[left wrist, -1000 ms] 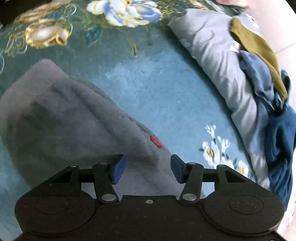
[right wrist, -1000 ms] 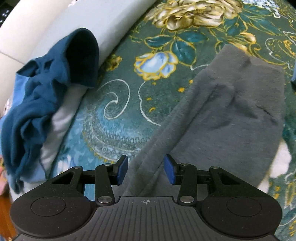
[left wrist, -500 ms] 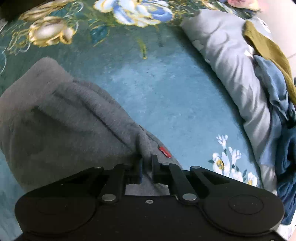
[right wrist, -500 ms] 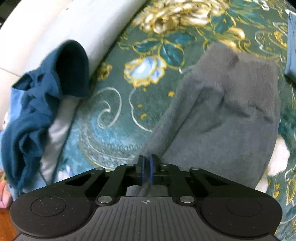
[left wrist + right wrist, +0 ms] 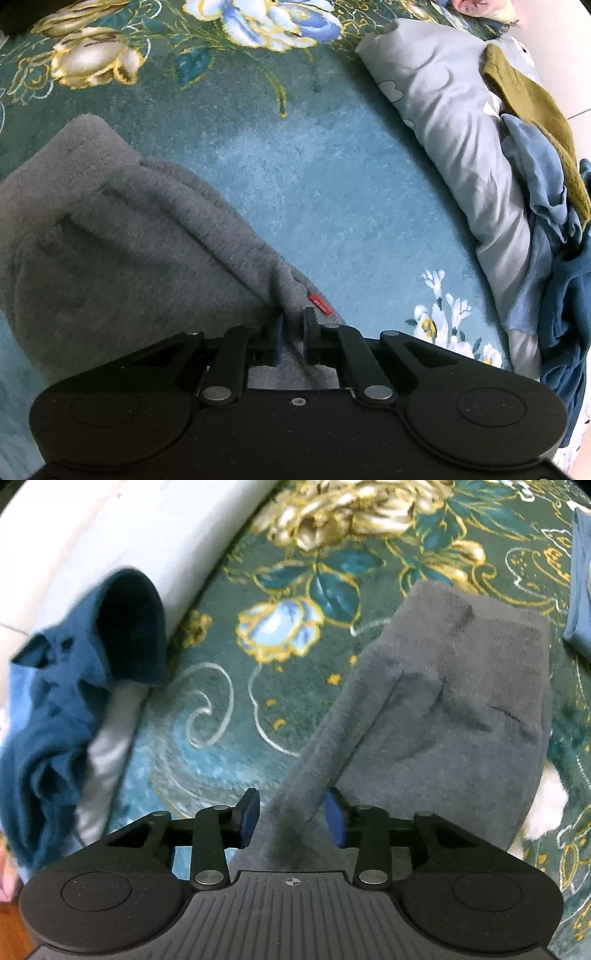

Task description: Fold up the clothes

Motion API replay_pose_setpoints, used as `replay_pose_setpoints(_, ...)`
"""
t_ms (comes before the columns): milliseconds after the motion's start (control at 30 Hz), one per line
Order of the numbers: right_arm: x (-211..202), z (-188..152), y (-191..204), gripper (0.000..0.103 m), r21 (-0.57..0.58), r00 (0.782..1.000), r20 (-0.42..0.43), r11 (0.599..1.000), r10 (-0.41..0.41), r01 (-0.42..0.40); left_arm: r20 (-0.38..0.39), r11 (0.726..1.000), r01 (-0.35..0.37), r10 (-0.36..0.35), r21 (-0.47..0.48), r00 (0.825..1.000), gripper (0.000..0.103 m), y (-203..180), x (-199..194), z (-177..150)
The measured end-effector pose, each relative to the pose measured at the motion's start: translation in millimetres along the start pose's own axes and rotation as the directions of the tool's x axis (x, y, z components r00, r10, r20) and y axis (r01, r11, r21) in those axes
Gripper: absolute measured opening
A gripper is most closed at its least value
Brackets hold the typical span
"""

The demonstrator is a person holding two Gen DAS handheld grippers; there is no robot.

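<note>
A grey fleece garment lies on a teal floral blanket. It has a small red tag near its edge. My left gripper is shut on a pinched fold of the grey fabric just beside that tag. The same garment shows in the right wrist view. My right gripper is open there, its blue-padded fingers on either side of a raised ridge of the fabric.
A pile of clothes lies on a grey pillow at the right: olive, light blue and dark teal pieces. The dark teal garment is at the left in the right wrist view. A blue cloth lies at the far right.
My left gripper went from open to shut on the grey fabric and stays shut. My right gripper shut half a second ago and has opened again.
</note>
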State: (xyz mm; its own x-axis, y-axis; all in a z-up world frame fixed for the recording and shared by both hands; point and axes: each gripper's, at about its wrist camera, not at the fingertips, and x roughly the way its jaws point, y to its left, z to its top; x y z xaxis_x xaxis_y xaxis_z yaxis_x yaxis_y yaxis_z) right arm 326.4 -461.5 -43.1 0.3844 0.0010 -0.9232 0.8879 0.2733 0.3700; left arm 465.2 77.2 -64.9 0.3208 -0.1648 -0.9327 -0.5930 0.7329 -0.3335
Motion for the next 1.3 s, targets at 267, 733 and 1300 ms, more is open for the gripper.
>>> replay_pose_setpoints(267, 11.4, -5.2, -6.2, 0.003, 0.059, 0.998, -0.007, 0.997, -0.056, 0.056, 0.008, 1.0, 0.004, -0.004, 0.002, 1.0, 0.004, 1.6, 0.3, -1.5)
replay_pose_setpoints(733, 13.2, 5.1, 3.8, 0.003, 0.017, 0.999, 0.025, 1.0, 0.025, -0.026, 0.016, 0.998, 0.065, -0.065, 0.023, 0.998, 0.005, -3.7, 8.7, 8.0)
replay_pose_setpoints(1300, -79.9, 7.0, -117.5, 0.049, -0.102, 0.987, 0.147, 0.993, 0.072, -0.057, -0.092, 0.905, 0.182, -0.159, 0.385, 0.983, 0.067, -40.5, -55.3, -76.6)
